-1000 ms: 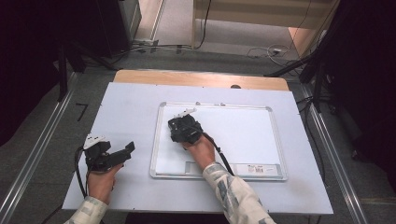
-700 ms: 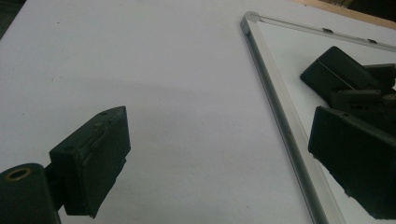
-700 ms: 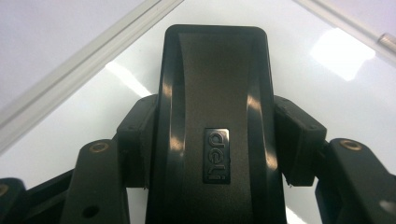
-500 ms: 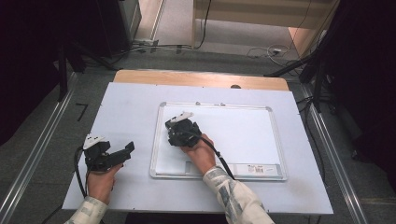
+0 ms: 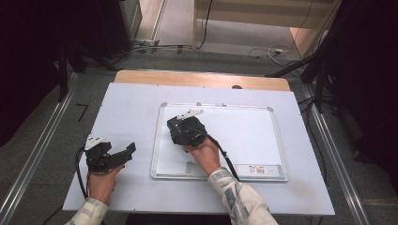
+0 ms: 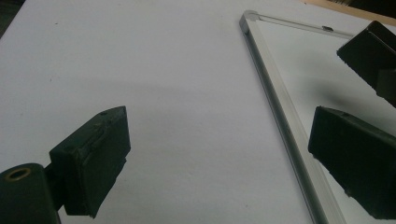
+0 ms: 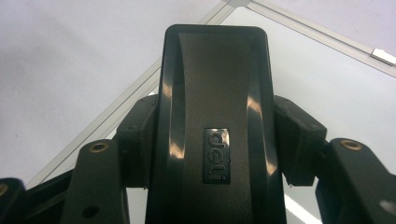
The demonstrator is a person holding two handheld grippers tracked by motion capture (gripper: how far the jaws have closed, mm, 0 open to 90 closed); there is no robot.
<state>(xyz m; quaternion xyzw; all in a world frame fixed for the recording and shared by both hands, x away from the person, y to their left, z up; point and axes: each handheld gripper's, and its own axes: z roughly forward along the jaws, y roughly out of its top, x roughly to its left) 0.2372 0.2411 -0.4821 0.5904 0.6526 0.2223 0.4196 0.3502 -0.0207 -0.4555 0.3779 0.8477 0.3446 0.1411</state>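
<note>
Two tools: right tool (image 5: pixel 180 125) clamps black eraser (image 7: pixel 215 126) flat over whiteboard (image 5: pixel 244 136), ready to wipe; left tool (image 5: pixel 123 152) gapes empty over bench (image 5: pixel 126 108), clear of board.

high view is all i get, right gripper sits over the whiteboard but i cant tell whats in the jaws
Observer: The right gripper is shut on a black whiteboard eraser, one jaw on each long side.
Operator: any marking on it
Observer: Yes, a raised "deli" logo on its glossy top.
Operator: where on the board is it pointed
Observer: Toward a corner of the whiteboard, where the silver frame bends just past the eraser's tip.
Operator: and the left gripper
Observer: The left gripper is open with nothing between its jaws, which straddle the board's near frame edge.
</note>
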